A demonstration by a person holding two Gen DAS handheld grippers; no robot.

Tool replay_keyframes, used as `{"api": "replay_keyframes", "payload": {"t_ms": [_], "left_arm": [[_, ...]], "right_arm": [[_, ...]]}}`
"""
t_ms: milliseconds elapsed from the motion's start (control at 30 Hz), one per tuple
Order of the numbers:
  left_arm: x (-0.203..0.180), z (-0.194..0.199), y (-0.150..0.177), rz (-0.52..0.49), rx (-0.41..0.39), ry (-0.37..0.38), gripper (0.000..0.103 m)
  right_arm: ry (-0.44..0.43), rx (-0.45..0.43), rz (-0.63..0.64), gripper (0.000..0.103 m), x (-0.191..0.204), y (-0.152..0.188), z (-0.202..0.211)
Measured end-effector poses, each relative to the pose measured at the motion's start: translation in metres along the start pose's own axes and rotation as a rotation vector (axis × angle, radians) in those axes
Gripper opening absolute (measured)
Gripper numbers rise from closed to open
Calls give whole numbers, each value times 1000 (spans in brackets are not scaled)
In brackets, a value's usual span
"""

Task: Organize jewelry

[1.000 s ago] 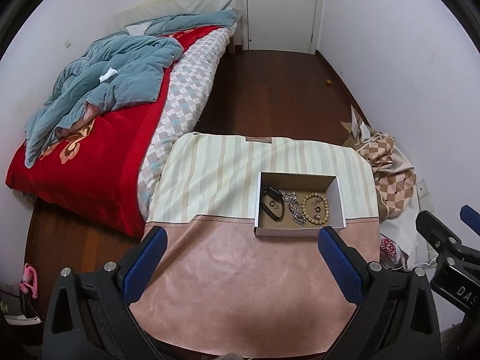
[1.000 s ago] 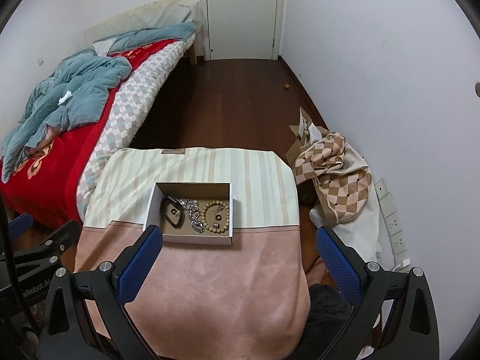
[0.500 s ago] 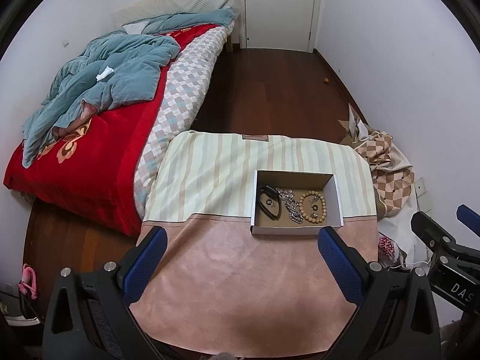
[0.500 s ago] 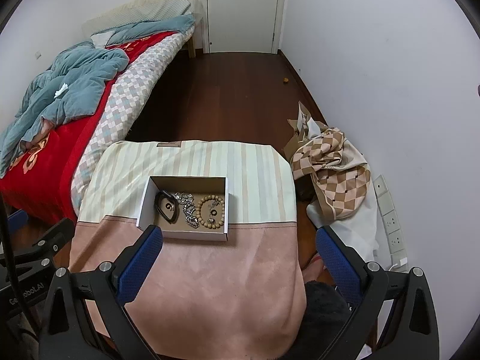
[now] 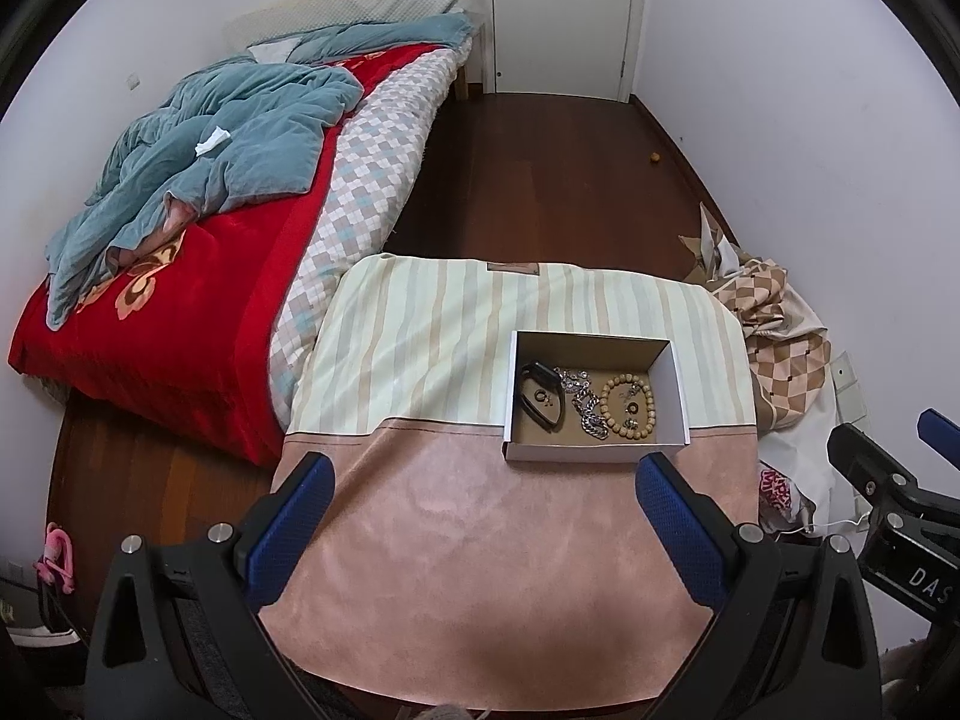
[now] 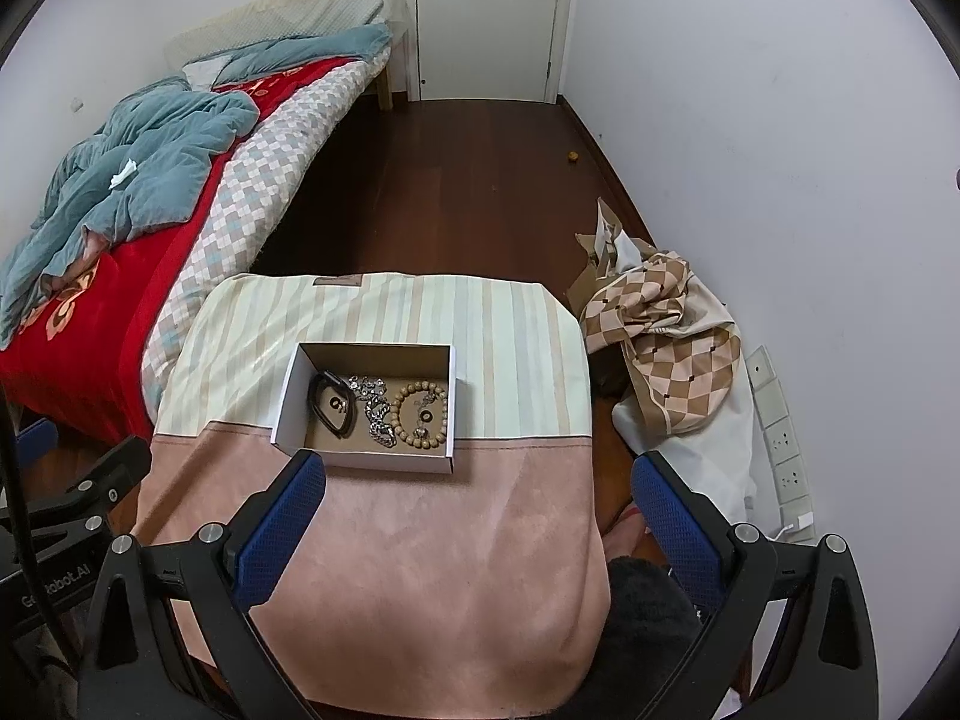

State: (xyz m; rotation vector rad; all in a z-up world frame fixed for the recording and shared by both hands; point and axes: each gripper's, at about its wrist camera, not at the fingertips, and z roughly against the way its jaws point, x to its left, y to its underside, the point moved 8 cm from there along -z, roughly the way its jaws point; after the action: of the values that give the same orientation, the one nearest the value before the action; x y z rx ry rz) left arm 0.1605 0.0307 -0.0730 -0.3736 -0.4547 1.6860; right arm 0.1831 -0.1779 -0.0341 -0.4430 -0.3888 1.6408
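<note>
Both tongs, left tongs (image 5: 480, 516) and right tongs (image 6: 477, 516), gape empty and have drifted slightly nearer the box (image 6: 288, 399) on the counter (image 6: 420, 540). Bead bracelet (image 6: 422, 409), silver chain (image 6: 375, 411) and black band (image 6: 332, 403) stay inside it, unmoved, seemingly already tidied.

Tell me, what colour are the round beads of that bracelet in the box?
Light tan, wood-like, on the beaded bracelet in the box; clearest in the right wrist view.

An open box (image 5: 596, 452) sits on the cloth-covered surface (image 5: 480, 540) ahead of me, toward its right half. In the box, left to right: a band (image 5: 542, 396), a chain (image 5: 585, 405), a bead bracelet (image 5: 628, 408). The bed (image 5: 180, 276) lies left of the surface, a heap of fabric (image 6: 666, 330) on the floor to its right, and a door (image 5: 564, 12) far behind.
</note>
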Motion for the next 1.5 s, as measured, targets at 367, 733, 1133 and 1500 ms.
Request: {"api": "replay_keyframes", "payload": {"t_ms": [367,733,1133,1500], "left_arm": [[0,2,1,-1,-3,1,103],[0,4,2,-4,-4,-1,103],[-2,8,1,-3,-10,-1,103],[-2,9,0,-2,-10,-2,103]], "right_arm": [[3,-2,-1,103,0,2,1],[4,-2,0,103,0,2,1],[2,-3,0,103,0,2,1],[3,-3,1,103,1,2,2]]}}
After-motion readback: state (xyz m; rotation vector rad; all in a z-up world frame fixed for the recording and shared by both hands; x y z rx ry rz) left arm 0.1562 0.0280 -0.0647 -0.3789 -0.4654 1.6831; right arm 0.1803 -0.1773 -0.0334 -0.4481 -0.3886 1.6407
